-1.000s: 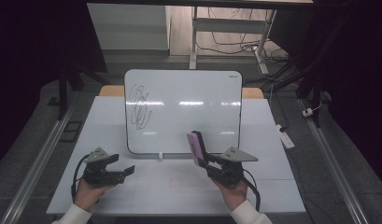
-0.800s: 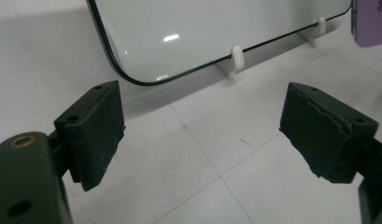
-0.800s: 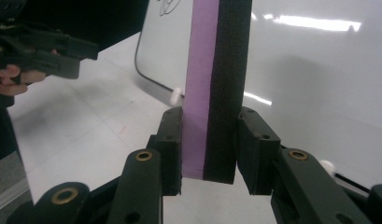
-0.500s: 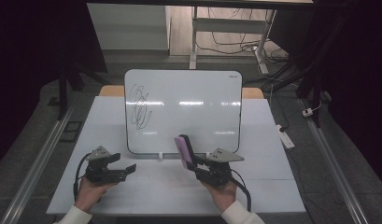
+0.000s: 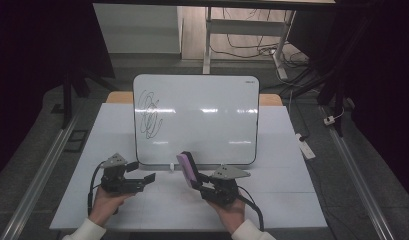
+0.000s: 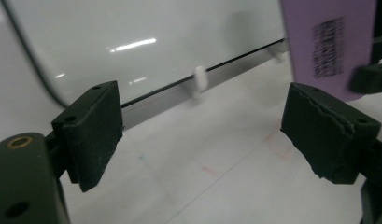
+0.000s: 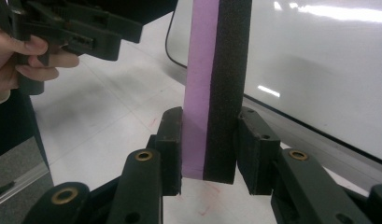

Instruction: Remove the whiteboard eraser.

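A whiteboard (image 5: 202,117) leans upright at the middle of the table, with a black scribble (image 5: 149,114) on its left part. My right gripper (image 5: 198,182) is shut on a purple eraser with a black felt side (image 5: 187,169), held upright just in front of the board's lower edge. In the right gripper view the eraser (image 7: 216,88) stands clamped between the two jaws. My left gripper (image 5: 144,181) is open to the left, low over the table with nothing between its jaws. The left gripper view shows the board (image 6: 146,42) and the eraser's purple face (image 6: 328,44) ahead.
A small white cap or clip (image 5: 170,166) lies at the board's lower edge. The white table (image 5: 282,200) has bare room in front and to the right. A white power strip (image 5: 306,145) lies off the right edge. Dark floor and cables surround the table.
My right gripper has carried the eraser leftward along the board's lower edge, toward the left gripper. The left gripper has stayed in place.
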